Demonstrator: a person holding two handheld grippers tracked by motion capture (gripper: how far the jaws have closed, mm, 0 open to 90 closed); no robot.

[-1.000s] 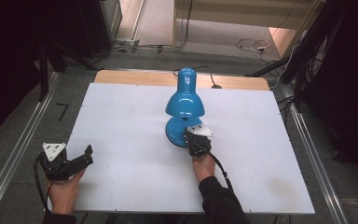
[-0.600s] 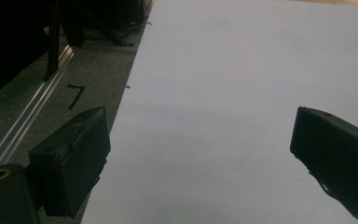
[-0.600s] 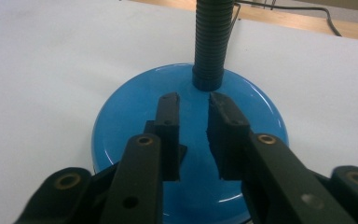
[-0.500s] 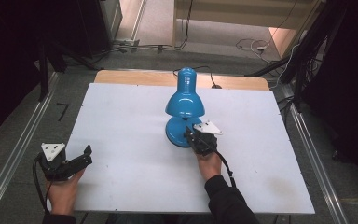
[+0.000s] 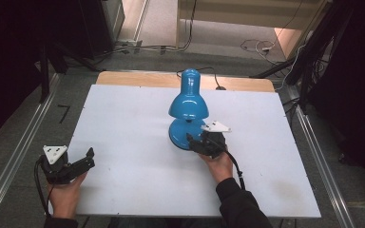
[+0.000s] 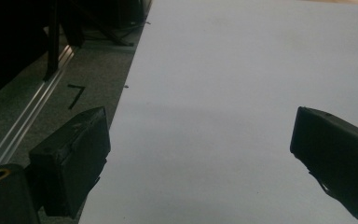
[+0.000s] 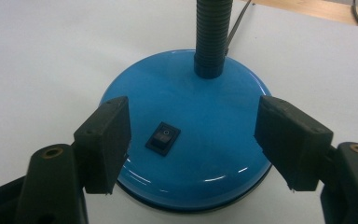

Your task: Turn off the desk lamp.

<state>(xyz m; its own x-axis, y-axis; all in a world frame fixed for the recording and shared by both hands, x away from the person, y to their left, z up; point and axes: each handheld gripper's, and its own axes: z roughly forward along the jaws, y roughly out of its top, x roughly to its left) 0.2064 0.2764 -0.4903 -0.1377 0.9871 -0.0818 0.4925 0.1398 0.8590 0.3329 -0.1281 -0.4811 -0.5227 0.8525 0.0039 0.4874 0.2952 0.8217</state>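
The right hand-held gripper (image 7: pixel 193 144) hangs just above the near half of the blue lamp base (image 7: pixel 214 116), released: its jaws have just been opening and now stand wide, one to each side of the small black rocker switch (image 7: pixel 163 138), with nothing pressed between the pads. In the high view the right hand-held gripper (image 5: pixel 200 142) sits at the near edge of the lamp (image 5: pixel 188 102), which stands upright near the middle of the white table (image 5: pixel 123 123), its shade tipped toward the person and its dark ribbed neck (image 7: pixel 212 35) rising from the back of the base. The step in hand looks like working that switch, and it would go best with the jaws brought together first, so one blunt tip meets the rocker squarely. Press on the raised half only, straight down, and lightly enough that the base does not skid or tip. Coming in from the near side keeps clear of the neck. The left hand-held gripper (image 5: pixel 78 164) rests open at the near left corner of the table, well apart from the lamp, jaws over bare surface; it could steady the base if it slides.
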